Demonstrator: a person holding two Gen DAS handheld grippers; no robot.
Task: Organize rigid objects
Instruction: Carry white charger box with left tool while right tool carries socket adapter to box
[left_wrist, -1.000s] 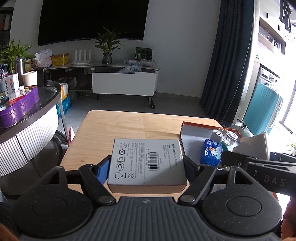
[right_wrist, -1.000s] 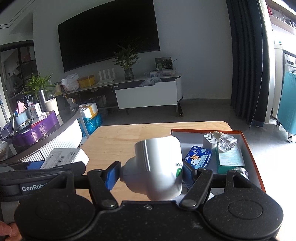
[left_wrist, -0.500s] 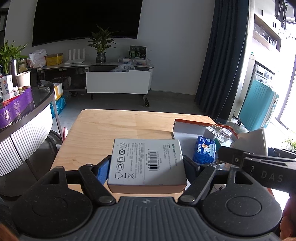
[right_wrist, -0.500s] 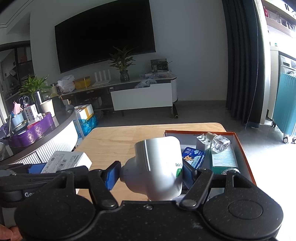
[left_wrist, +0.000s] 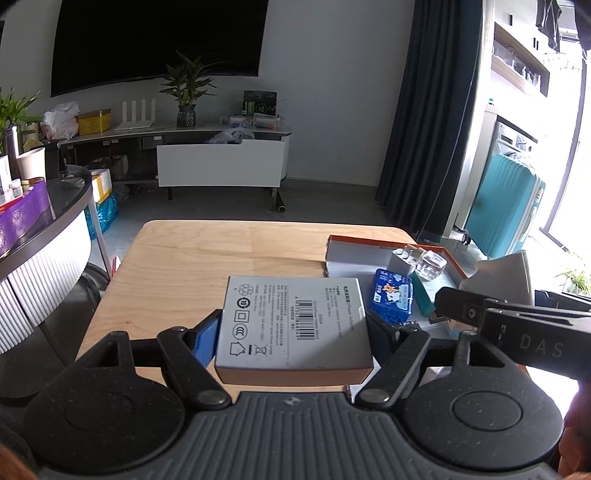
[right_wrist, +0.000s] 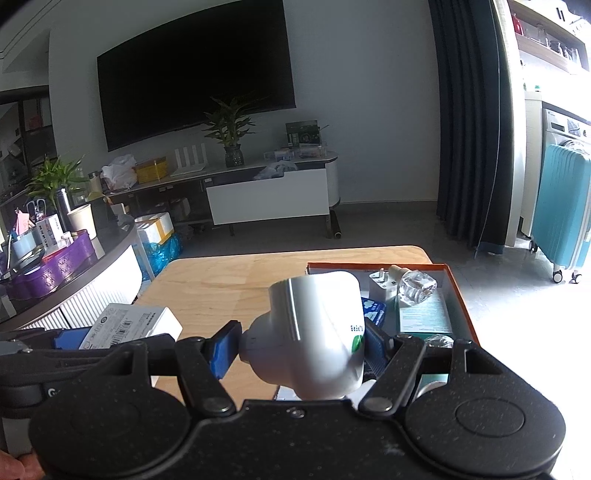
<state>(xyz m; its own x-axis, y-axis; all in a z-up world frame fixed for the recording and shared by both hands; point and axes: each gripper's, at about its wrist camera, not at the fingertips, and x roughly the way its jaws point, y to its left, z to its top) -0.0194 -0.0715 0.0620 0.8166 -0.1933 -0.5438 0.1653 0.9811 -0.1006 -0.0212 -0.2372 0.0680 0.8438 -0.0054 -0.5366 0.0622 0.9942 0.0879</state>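
- The left gripper (left_wrist: 293, 332) is clamping a flat grey power-adapter box (left_wrist: 293, 325) between its blue pads, label side up. The box is spanning the whole gap between the fingers and sticking out forward past the fingertips.
- The right gripper (right_wrist: 301, 341) is holding a white bottle (right_wrist: 314, 332) lying on its side, pads pressing on both flanks. The bottle's rounded body is pointing away from the fingers and its narrower neck end is facing the left pad.
- Both loads are riding above the wooden table (left_wrist: 207, 258), not resting on it.
- The orange-rimmed tray (right_wrist: 458, 291) is sitting ahead and to the right of the right fingers. In it are lying a blue packet (left_wrist: 392, 291), a white plug (right_wrist: 382, 284), a clear faceted bottle (right_wrist: 415, 286) and a teal box (right_wrist: 424, 314).
- Step in hand, as I judge it: carrying two items toward the tray, both grips secure, nothing released yet.
- Next move calls for bringing one load at a time over a free patch of tray floor. The near left part, just ahead of the right fingertips, is looking the least crowded, though the bottle is hiding some of it.
- The flat box wants lowering level; the bottle wants laying down so it is not rolling onto the glass piece.
- The two grippers are crowding each other side by side, so staggering the drops seems wise.
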